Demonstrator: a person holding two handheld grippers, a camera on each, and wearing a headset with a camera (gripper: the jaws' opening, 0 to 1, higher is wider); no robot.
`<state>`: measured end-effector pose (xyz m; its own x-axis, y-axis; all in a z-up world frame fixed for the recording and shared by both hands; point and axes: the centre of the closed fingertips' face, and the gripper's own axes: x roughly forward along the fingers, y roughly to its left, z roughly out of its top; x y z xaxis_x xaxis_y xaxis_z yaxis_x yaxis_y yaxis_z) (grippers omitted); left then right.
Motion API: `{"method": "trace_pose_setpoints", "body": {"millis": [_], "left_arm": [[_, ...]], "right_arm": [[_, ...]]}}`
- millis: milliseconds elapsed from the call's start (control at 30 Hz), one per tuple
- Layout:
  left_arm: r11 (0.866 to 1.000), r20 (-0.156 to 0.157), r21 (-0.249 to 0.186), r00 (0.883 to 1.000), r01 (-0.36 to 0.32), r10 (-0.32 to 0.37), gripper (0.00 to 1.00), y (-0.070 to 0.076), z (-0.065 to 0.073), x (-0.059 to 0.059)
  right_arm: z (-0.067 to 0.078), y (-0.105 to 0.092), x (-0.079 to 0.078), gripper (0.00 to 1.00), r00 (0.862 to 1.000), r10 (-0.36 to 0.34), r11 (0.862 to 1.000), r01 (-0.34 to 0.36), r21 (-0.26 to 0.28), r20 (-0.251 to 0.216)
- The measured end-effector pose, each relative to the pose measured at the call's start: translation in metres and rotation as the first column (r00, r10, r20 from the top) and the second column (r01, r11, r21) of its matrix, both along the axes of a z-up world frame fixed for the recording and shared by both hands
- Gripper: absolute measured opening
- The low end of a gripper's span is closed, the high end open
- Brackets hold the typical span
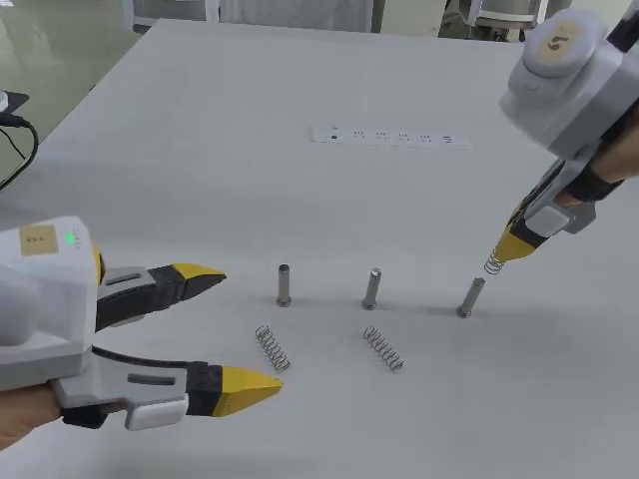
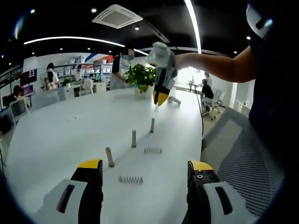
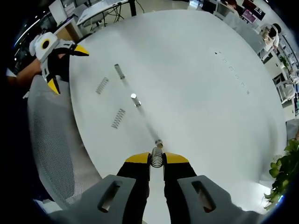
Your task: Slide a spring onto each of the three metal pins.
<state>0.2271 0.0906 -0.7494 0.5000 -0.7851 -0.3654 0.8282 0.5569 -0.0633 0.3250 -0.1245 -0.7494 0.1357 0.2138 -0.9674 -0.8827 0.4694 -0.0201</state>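
Right gripper (image 3: pixel 157 159): jaws pinch the held spring (image 3: pixel 158 157), whose upper coils are hidden between the yellow tips. Its free end hangs just over the right pin (image 1: pixel 470 296); contact cannot be resolved. Left gripper (image 1: pixel 250 329): jaws spread wide, body cut off by the frame edge. Middle pin (image 1: pixel 372 287) and left pin (image 1: pixel 284 284) stand bare on the table (image 1: pixel 250 150), with the near-left spring (image 1: pixel 272 347) and near-middle spring (image 1: pixel 383 348) lying flat before them.

Open-plan office: ceiling air-conditioner (image 2: pixel 117 17), strip lights (image 2: pixel 70 39), potted plant (image 2: pixel 140 75), mesh chair (image 2: pixel 243 158), people (image 2: pixel 50 77) at workstations.
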Motion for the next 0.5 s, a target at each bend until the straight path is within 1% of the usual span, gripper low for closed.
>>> {"method": "trace_pose_setpoints", "body": {"millis": [167,233,467,500], "left_arm": [[1.000,-0.012,0.003,1.000,-0.014,0.014,0.72,0.003,-0.006,0.002],[1.000,-0.014,0.001,1.000,-0.017,0.017,0.74,0.004,-0.007,0.002],[1.000,-0.019,0.000,1.000,-0.013,0.013,0.76,0.002,-0.008,0.001],[1.000,-0.020,0.000,1.000,-0.012,0.012,0.75,0.001,-0.008,0.001]], "right_arm": [[-0.002,-0.001,0.001,0.08,1.000,-0.004,1.000,0.004,-0.005,-0.005],[-0.003,0.000,0.001,0.08,1.000,-0.004,1.000,0.004,-0.006,-0.009],[-0.013,0.001,0.004,0.08,1.000,0.001,1.000,-0.001,-0.026,-0.016],[-0.014,0.002,0.004,0.08,1.000,0.000,1.000,-0.001,-0.027,-0.023]]}}
